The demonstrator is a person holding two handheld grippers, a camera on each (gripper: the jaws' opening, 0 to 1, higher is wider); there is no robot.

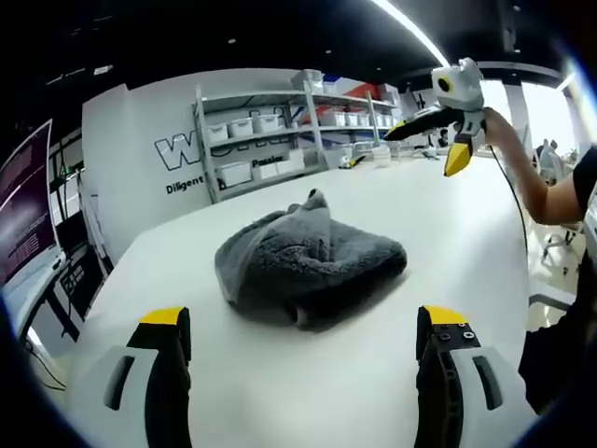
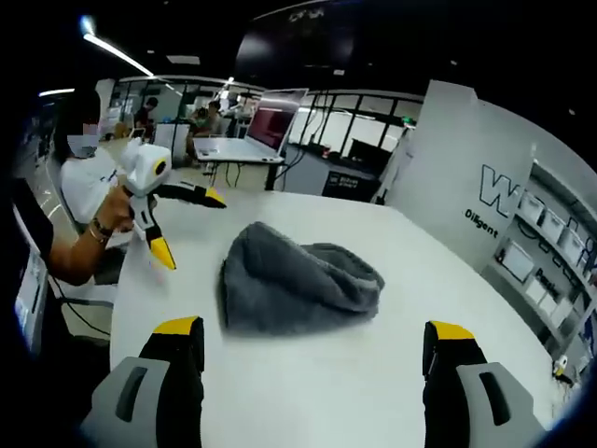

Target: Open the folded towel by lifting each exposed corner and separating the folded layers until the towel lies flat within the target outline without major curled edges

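Observation:
A grey fluffy towel (image 1: 308,261) lies bunched and folded in the middle of the white table (image 1: 457,233), with one corner poking up at its far side. My left gripper (image 1: 303,319) stands open just short of the towel's near edge, jaws wide apart with nothing between them. Beyond the towel, a hand holds my right gripper (image 1: 427,145) open above the table. In the right gripper view the towel (image 2: 298,280) lies ahead of my open right gripper (image 2: 313,329). My left gripper (image 2: 189,227) hangs open to the towel's left, apart from it.
Shelves with white bins (image 1: 270,131) stand behind the table's far edge by a white wall. A person's arm (image 1: 532,182) reaches in from the right. Desks and a screen (image 2: 270,126) stand beyond the table, with people seated far off.

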